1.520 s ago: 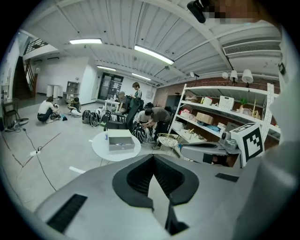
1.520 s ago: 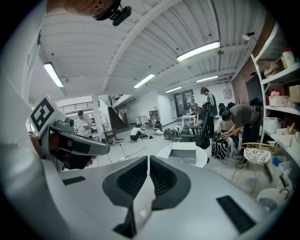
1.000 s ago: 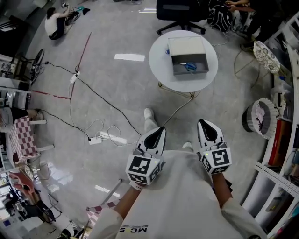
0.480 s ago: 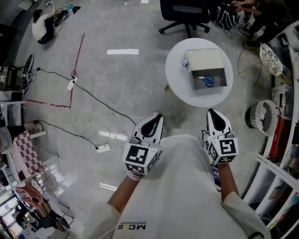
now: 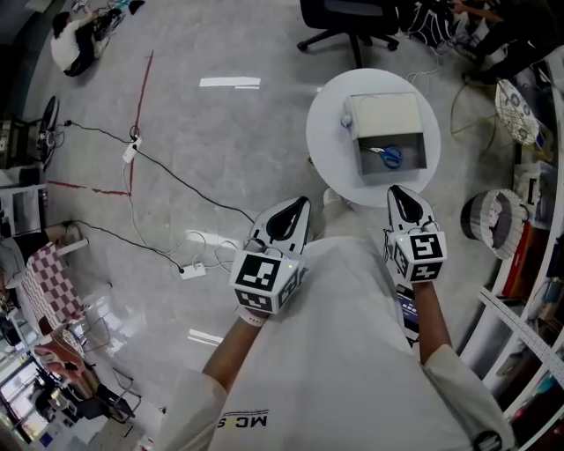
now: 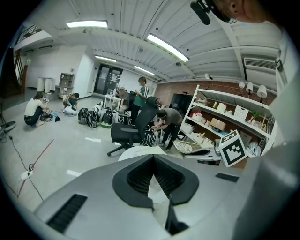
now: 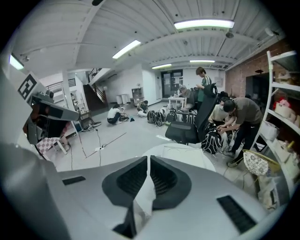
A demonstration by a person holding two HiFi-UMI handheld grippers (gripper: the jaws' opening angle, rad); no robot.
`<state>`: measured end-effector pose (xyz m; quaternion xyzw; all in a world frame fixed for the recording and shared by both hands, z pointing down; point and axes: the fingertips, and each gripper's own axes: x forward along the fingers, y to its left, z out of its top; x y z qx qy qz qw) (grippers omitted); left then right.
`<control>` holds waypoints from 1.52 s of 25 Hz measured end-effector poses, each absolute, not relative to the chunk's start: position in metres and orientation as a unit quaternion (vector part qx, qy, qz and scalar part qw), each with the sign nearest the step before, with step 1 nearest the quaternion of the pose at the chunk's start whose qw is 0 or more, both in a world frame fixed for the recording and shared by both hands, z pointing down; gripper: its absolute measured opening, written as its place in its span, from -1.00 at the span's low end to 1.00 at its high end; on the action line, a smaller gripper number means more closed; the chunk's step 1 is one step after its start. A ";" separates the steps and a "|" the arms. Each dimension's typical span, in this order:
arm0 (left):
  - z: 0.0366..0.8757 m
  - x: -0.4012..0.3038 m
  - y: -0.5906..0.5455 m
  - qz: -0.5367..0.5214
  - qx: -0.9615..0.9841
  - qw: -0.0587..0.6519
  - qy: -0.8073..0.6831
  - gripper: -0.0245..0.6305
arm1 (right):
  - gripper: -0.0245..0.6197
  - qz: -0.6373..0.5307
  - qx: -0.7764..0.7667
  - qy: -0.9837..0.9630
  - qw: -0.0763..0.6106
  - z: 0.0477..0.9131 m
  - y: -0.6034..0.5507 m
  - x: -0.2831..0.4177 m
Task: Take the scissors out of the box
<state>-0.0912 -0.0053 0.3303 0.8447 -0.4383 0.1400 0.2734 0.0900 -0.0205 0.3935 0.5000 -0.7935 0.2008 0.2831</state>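
Observation:
Blue-handled scissors (image 5: pixel 386 156) lie inside a grey box (image 5: pixel 412 160) whose white lid (image 5: pixel 386 113) is folded back. The box stands on a round white table (image 5: pixel 330 132). My left gripper (image 5: pixel 300 204) is shut and empty, held over the floor short of the table's near edge. My right gripper (image 5: pixel 401 190) is also shut and empty, its tip just short of the table rim below the box. In the left gripper view the shut jaws of the left gripper (image 6: pixel 153 158) point at the table (image 6: pixel 136 151). In the right gripper view the right gripper (image 7: pixel 148 158) points at the table (image 7: pixel 187 157).
A black office chair (image 5: pixel 352 18) stands beyond the table. Cables (image 5: pixel 176 181) and a power strip (image 5: pixel 192 270) lie on the floor at left. A round basket (image 5: pixel 493 220) and shelving (image 5: pixel 529 326) line the right side. People (image 7: pixel 239 117) work at the back.
The person has walked closer to the table: it now lies just ahead of both gripper tips. Both grippers stay shut and empty.

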 end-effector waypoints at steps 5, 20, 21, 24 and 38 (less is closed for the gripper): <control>0.339 -0.076 -0.026 0.146 0.840 0.279 -0.441 -0.89 | -0.69 0.196 0.474 -0.800 0.312 0.414 -0.044 0.103; 0.408 -0.044 -0.051 0.185 0.812 0.337 -0.438 -0.89 | -0.68 0.232 0.424 -0.796 0.364 0.493 -0.086 0.122; 0.411 -0.040 -0.052 0.185 0.811 0.342 -0.437 -0.89 | -0.68 0.234 0.418 -0.795 0.372 0.500 -0.087 0.124; 0.420 -0.032 -0.056 0.192 0.813 0.343 -0.429 -0.89 | -0.68 0.230 0.402 -0.791 0.400 0.519 -0.088 0.129; 0.475 -0.019 -0.059 0.218 0.793 0.376 -0.427 -0.89 | -0.50 0.170 0.294 -0.779 0.527 0.594 -0.097 0.148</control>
